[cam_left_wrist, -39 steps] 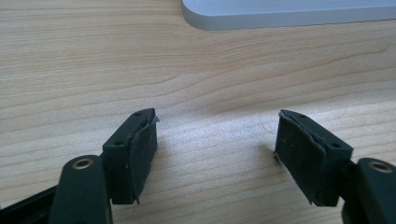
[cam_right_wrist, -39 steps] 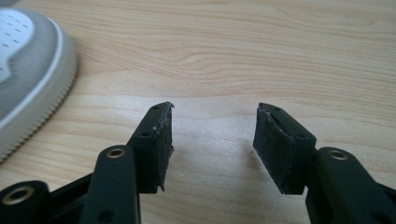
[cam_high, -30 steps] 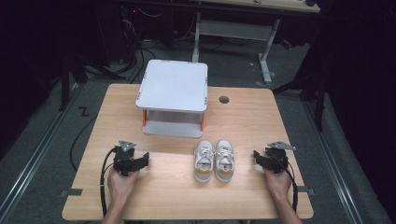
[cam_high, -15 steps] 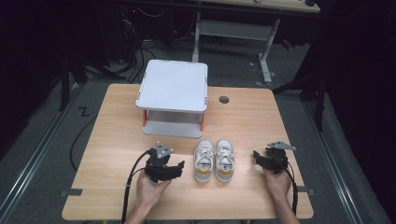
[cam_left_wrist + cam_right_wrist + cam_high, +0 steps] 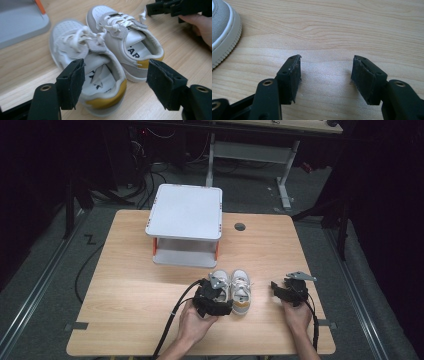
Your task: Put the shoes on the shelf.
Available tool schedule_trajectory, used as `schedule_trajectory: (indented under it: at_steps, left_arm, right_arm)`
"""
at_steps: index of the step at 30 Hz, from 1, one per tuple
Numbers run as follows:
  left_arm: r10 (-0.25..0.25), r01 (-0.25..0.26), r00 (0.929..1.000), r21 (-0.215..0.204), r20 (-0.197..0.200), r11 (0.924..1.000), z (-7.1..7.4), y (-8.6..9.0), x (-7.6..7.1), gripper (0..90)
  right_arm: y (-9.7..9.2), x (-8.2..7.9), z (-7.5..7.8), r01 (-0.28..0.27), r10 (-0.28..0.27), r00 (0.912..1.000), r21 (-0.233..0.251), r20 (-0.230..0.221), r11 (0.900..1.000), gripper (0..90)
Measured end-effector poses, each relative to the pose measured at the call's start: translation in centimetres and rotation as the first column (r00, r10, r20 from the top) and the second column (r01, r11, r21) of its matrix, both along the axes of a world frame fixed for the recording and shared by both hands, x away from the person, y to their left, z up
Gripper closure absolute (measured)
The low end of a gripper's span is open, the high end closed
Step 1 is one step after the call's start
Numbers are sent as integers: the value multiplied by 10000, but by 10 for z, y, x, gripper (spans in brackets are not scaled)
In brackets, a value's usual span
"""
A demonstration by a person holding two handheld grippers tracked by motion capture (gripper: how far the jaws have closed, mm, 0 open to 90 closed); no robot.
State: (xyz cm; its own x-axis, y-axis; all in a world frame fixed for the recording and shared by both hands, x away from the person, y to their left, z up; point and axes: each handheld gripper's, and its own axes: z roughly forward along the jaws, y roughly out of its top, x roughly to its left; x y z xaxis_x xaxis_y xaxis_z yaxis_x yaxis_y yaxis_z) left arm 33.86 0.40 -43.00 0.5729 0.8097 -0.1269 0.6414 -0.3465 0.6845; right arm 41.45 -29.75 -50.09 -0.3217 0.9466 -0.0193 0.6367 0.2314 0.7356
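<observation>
- Shoes first: we see a pair of small white sneakers with grey panels and yellow heel tabs standing side by side on the wooden table (image 5: 125, 285), toes pointing away from the person, near the front middle.
- The left shoe (image 5: 87, 67) sits just beside the right shoe (image 5: 127, 47), their inner sides touching or nearly so; both are upright and laced.
- We find the left gripper (image 5: 214, 301) at the heel end of the pair, over the left shoe in the high view.
- In the left gripper view its jaws stand wide apart, above and behind the left shoe's heel; the pads press on nothing that we can see, so it holds nothing.
- The right gripper (image 5: 286, 291) rests to the right of the shoes, a little apart from them, held by the person's right hand (image 5: 297, 315).
- In the right gripper view its jaws stand wide, having just been opening a little, with bare table between them; the edge of the right shoe's sole (image 5: 223, 45) shows at the far left.
- Behind the shoes we see a white two-level stand (image 5: 186, 212) with orange corner posts, apart from the pair.
</observation>
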Motion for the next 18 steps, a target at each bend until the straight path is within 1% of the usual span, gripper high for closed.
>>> schedule_trajectory:
  at_steps: [1,2,4,6,8,10,12,15,18]
  left_arm:
    - [148,-147,9998,106,-98,9998,-3,-6,3,309]
    - [195,-191,9997,185,-171,9996,-4,-8,4,309]
    - [296,-291,9992,183,-276,9994,-6,-13,7,316]
    - [397,-392,9988,196,-280,9990,-6,-18,9,318]
    - [523,-513,9978,237,-401,9984,-7,-23,12,326]
    - [710,-706,9962,98,-510,9975,-7,-25,13,321]
    - [878,-878,9943,24,-608,9961,-6,-25,14,345]
    - [988,-992,9930,-33,-647,9951,-6,-25,14,364]
    - [1049,-1073,9914,-280,-785,9938,-6,-22,15,393]
  right_arm:
    - [0,0,0,-3,3,10000,-1,0,10000,406]
    - [0,0,0,-11,11,10000,-1,-2,10000,403]
    - [0,0,0,-20,20,10000,-2,-2,10000,401]
    - [0,0,0,-24,24,10000,2,-4,10000,399]
    - [0,0,0,-32,32,10000,6,-12,10000,397]
    - [0,0,0,-32,32,10000,-2,-9,10000,395]
    - [0,0,0,-41,41,10000,0,-30,10000,392]
    - [0,0,0,-41,41,10000,-3,-18,10000,389]
    - [1,0,0,-33,33,10000,-8,-5,10000,387]
